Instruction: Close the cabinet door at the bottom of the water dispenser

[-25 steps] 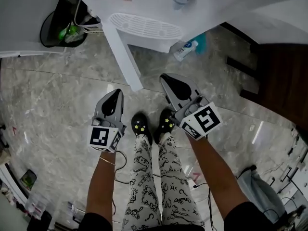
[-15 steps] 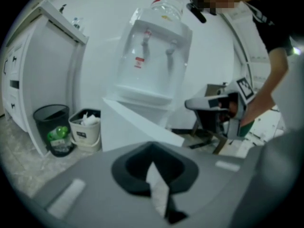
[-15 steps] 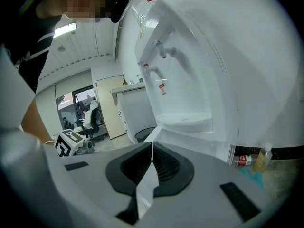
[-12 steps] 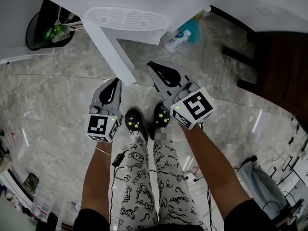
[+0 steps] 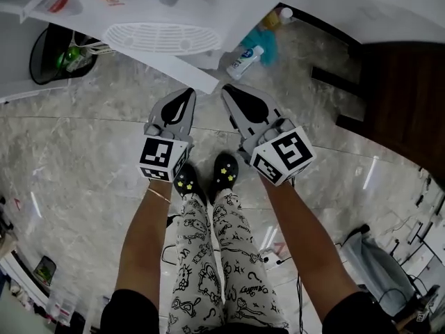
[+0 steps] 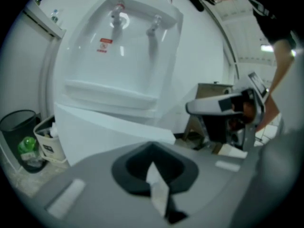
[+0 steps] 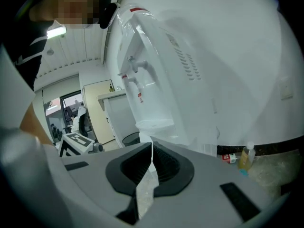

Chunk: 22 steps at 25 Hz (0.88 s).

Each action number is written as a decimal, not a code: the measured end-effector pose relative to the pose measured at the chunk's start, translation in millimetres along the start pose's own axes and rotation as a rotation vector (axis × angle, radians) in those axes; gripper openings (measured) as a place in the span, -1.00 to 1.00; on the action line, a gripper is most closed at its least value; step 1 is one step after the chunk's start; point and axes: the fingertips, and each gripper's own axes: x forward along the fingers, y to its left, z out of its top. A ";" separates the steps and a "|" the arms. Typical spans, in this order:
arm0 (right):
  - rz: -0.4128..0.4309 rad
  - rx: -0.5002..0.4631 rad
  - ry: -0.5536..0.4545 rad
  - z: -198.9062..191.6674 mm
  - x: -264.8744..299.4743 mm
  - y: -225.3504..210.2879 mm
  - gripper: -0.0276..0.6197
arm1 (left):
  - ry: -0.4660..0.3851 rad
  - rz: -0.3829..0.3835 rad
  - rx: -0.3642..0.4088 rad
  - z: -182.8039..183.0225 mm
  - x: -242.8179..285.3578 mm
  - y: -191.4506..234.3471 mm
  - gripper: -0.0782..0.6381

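Note:
The white water dispenser [image 5: 174,5] stands at the top of the head view, with its drip tray [image 5: 161,37] above the bottom cabinet. The cabinet door [image 5: 149,61] is a white panel that stands partly open, slanting out to the right. My left gripper [image 5: 186,93] is shut and empty, its tips right at the door's outer face near the free edge; I cannot tell if they touch. In the left gripper view the door [image 6: 109,127] fills the space just beyond my left gripper [image 6: 152,151]. My right gripper [image 5: 231,90] is shut and empty, just right of the door's free end.
A black waste bin [image 5: 52,51] sits left of the dispenser. A white bottle [image 5: 243,58] lies on the marble floor to its right. Dark wooden furniture [image 5: 403,96] stands at the right. The person's black shoes [image 5: 224,169] are right behind the grippers.
The door has swung from sticking straight out to a shallow slant toward the dispenser. Both grippers have moved forward, and the left one has shifted right to the door's free end.

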 end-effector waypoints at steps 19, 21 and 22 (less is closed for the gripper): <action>-0.062 0.008 -0.073 45.4 -42.4 -28.1 -0.86 | 0.051 0.093 -0.027 24.2 46.6 21.6 -0.81; -0.064 0.013 -0.072 48.3 -43.7 -23.7 -0.86 | 0.042 0.072 -0.025 29.3 34.7 11.0 -0.81; -0.062 0.018 -0.071 50.3 -43.4 -20.7 -0.86 | 0.037 0.056 -0.021 33.7 29.7 6.0 -0.81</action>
